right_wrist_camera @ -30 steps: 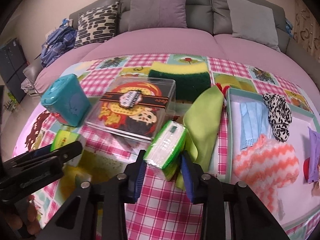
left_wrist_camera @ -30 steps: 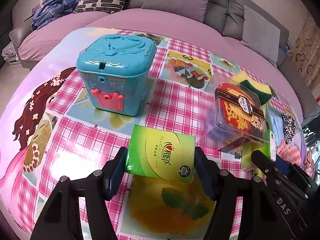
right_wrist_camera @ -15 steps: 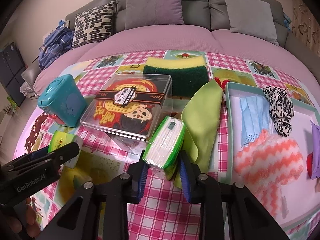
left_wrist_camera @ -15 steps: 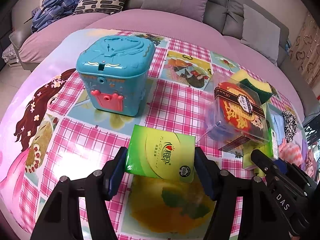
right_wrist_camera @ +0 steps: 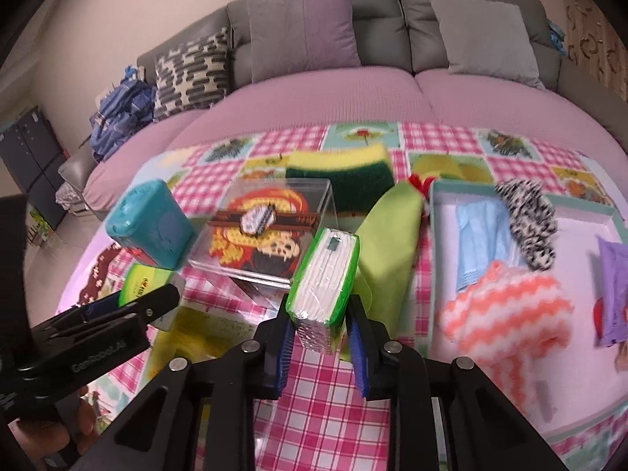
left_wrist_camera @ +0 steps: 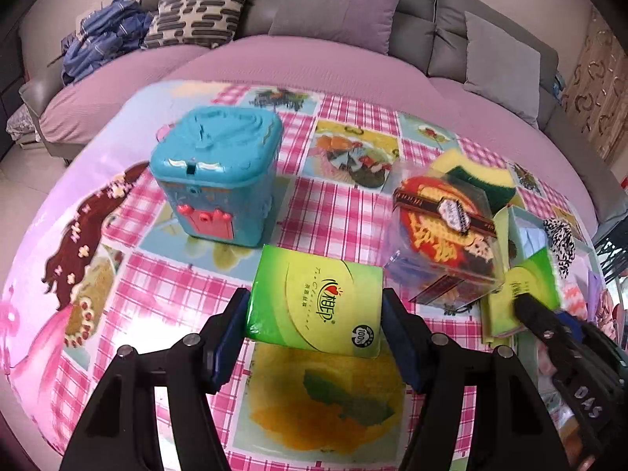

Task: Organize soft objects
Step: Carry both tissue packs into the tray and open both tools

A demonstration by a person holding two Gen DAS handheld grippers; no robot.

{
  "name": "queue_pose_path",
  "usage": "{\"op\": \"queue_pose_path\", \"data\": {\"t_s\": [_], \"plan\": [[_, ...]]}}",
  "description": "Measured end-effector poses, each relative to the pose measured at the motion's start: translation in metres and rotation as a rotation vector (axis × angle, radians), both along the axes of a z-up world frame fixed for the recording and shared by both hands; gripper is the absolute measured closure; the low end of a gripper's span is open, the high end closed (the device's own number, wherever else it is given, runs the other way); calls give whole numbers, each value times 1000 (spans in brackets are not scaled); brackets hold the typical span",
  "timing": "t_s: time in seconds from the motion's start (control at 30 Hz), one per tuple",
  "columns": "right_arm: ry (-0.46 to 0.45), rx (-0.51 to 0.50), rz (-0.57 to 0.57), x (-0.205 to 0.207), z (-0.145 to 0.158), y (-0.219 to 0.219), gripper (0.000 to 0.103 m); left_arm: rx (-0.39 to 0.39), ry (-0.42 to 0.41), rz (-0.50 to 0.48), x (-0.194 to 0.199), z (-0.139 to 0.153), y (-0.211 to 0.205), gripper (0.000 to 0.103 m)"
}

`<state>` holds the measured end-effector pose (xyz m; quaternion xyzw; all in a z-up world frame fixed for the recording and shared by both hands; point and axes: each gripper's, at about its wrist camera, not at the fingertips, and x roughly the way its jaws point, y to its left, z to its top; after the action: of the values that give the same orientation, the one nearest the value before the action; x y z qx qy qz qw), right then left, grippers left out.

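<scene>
My left gripper (left_wrist_camera: 316, 327) is shut on a green tissue pack (left_wrist_camera: 316, 304), holding it flat above the checked tablecloth. My right gripper (right_wrist_camera: 320, 337) is shut on a second green tissue pack (right_wrist_camera: 324, 278), held on edge and lifted off the table; this pack also shows in the left wrist view (left_wrist_camera: 528, 288). A pale tray (right_wrist_camera: 522, 192) at the right holds a blue face mask (right_wrist_camera: 481, 235), a black-and-white scrunchie (right_wrist_camera: 528, 223), an orange-and-white knit cloth (right_wrist_camera: 506, 314) and a purple packet (right_wrist_camera: 616, 294). A lime green cloth (right_wrist_camera: 388, 243) lies beside the tray.
A teal plastic box (left_wrist_camera: 218, 180) stands at the left. A clear plastic box (right_wrist_camera: 267, 235) with red and yellow print sits in the middle. A yellow-and-green sponge (right_wrist_camera: 341, 172) lies behind it. A sofa with cushions (right_wrist_camera: 306, 27) rings the far side.
My right gripper has lifted its tissue pack higher off the table and moved it a little right. My left gripper has raised its pack slightly and holds it still gripped.
</scene>
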<state>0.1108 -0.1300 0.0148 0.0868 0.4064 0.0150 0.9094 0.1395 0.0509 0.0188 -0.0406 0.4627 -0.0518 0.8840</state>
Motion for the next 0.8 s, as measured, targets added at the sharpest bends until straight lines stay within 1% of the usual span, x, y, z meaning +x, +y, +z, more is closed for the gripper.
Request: {"op": "queue_pose_path", "data": {"t_s": [0.17,0.3,0.4,0.5,0.6,0.8], "plan": [[-77,11,-16,-16,25,-12,76,-6,-47,-22,-5,16,-9,36],[-102,16,-51,-24,36,-26,76,-28,-78,-68,-6,28,-25,36],[-124,29,-92,-30,43,-44,76,-14,-102,-99,-7,37,-41,36],[-122,34,-148,-35,44,-66,76,-9,-113,-145,-6,44,-62,36],[-112,5,-218,-39,43,-89,76,-11,-119,-197,-8,49,-84,36],[-93,5,-357,-53,39,-139,76,22,-127,-288,-8,54,-126,36]]}}
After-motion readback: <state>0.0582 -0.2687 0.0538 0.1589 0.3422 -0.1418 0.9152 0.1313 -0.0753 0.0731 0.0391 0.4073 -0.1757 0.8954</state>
